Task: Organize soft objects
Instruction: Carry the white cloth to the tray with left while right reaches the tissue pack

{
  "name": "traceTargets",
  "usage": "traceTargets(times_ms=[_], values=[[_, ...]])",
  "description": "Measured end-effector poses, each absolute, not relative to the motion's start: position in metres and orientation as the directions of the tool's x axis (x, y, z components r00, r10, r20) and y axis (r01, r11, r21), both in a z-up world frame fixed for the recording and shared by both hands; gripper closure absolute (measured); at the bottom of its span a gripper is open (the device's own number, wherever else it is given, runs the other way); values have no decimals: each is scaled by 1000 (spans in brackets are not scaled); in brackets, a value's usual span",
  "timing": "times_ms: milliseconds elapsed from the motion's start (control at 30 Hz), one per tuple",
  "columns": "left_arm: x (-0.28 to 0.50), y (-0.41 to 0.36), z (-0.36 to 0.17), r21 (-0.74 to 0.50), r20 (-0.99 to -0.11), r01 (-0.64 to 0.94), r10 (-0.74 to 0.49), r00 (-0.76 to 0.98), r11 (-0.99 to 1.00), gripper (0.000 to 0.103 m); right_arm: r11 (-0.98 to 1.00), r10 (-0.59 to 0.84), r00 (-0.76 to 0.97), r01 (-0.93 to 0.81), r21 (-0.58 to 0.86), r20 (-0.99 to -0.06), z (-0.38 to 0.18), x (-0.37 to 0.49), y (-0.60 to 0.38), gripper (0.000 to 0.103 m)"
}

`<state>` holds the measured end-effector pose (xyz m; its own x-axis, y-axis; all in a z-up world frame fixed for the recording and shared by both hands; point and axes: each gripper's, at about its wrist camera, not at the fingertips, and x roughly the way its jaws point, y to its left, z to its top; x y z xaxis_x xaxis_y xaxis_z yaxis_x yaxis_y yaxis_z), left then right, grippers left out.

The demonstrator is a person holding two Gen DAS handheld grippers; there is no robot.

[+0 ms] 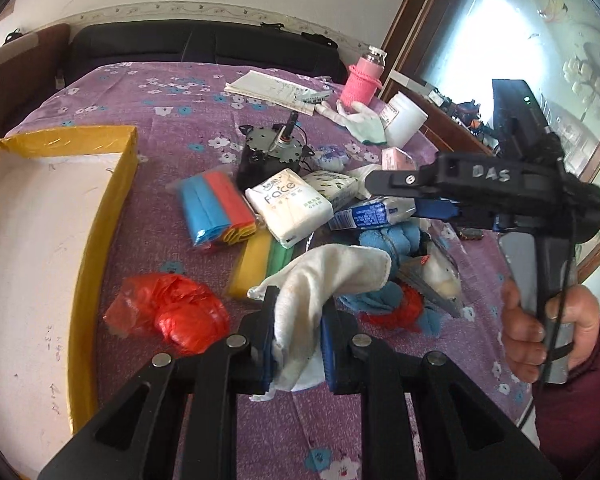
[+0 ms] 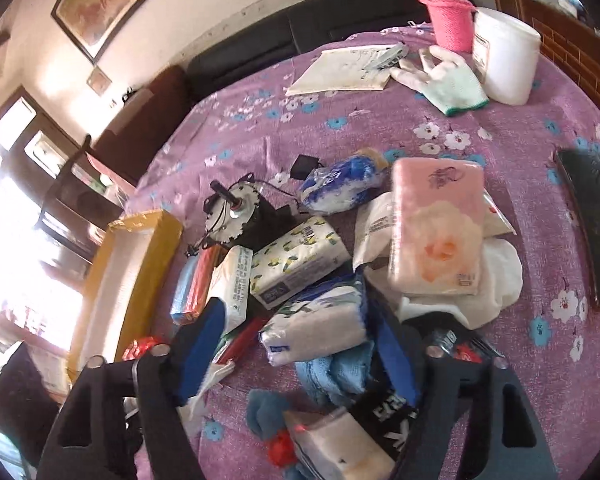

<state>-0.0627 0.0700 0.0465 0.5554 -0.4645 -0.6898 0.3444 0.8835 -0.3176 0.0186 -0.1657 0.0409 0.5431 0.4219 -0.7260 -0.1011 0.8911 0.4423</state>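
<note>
My left gripper (image 1: 298,320) is shut on a white cloth (image 1: 324,276) and holds it above the purple flowered tablecloth (image 1: 148,92). My right gripper (image 2: 296,316) is open over a blue-and-white tissue pack (image 2: 316,328), its jaws on either side of it; it shows from the side in the left wrist view (image 1: 384,184). The pile holds a "Face" tissue pack (image 1: 288,208), a lemon-print pack (image 2: 296,256), a pink pack (image 2: 440,224), blue towels (image 2: 332,372) and rolled coloured bags (image 1: 216,208). A yellow-edged box (image 1: 40,240) lies at the left.
A black motor with a metal disc (image 1: 272,148) stands behind the pile. A red plastic bag (image 1: 172,312) lies near the box. At the far side are a pink-sleeved bottle (image 1: 362,80), a white tub (image 1: 404,120), a work glove (image 2: 448,76), papers (image 1: 276,92) and a phone (image 2: 592,224).
</note>
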Motion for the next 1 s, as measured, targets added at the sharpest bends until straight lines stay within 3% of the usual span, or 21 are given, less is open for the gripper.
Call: traceTargets(times_ms=[67, 133, 333, 767, 1000], values=[[-65, 75, 48, -327, -684, 337, -467, 560, 883, 85, 903, 402, 537, -96, 420, -742, 40, 19, -162, 37], [-69, 81, 49, -337, -677, 328, -469, 567, 882, 85, 908, 392, 519, -88, 409, -759, 37, 21, -160, 61], [-81, 104, 57, -363, -651, 302, -472, 595, 881, 85, 910, 388, 542, -98, 402, -745, 40, 7, -157, 74], [-107, 148, 82, -399, -588, 263, -466, 662, 878, 85, 926, 376, 673, -242, 290, -637, 107, -47, -119, 83], [-115, 168, 82, -408, -585, 235, -450, 675, 882, 85, 921, 390, 643, -276, 275, -659, 96, -47, -98, 86]])
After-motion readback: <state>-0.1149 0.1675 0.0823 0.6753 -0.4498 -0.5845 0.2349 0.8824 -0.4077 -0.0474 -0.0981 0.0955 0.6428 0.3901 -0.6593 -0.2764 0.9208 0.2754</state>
